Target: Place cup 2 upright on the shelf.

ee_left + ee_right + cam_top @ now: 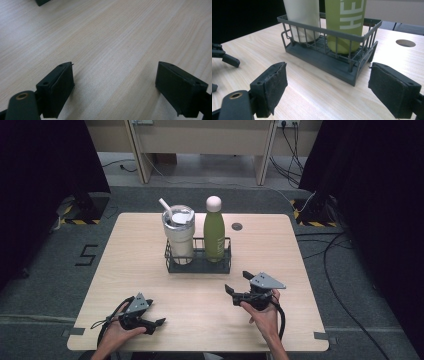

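A dark wire basket stands in the middle of the wooden table. Inside it, a cream tumbler with lid and straw stands on the left and a green bottle with a pale cap on the right. My right gripper hovers in front of the basket's right part, open, nothing between its pads. My left gripper rests low near the table's front left, open over bare wood. The left gripper's jaws also show in the right gripper view.
A round cable hole lies in the table behind and right of the basket. Dark curtains flank the table on both sides. Cables run across the floor at the right. A dark corner shows at the top of the left gripper view.
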`<action>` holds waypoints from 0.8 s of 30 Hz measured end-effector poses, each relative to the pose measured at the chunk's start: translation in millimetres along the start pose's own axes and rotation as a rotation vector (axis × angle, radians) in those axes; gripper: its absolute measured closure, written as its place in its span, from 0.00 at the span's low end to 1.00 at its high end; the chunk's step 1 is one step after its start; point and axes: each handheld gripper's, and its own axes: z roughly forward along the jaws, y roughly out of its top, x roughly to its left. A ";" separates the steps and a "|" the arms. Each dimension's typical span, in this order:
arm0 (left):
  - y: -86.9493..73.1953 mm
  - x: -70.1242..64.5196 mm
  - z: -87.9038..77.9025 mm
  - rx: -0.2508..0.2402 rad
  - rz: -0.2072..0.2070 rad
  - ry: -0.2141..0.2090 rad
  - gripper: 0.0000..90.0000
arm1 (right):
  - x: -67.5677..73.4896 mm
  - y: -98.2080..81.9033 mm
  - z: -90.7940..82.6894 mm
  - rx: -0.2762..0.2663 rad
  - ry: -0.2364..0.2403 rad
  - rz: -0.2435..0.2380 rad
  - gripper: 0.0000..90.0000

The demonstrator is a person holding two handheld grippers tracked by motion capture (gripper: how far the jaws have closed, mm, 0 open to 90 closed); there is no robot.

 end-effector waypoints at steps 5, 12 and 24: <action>0.0 0.0 0.0 0.000 0.000 0.000 0.16 | 0.5 -5.4 -2.2 0.009 0.004 0.010 0.17; 0.0 0.0 0.0 0.000 0.001 0.000 0.16 | 1.5 -11.7 -4.2 0.036 0.007 0.006 0.17; 0.0 0.0 0.0 0.000 0.000 0.000 0.16 | 8.6 -18.7 -13.1 0.059 0.013 -0.008 0.17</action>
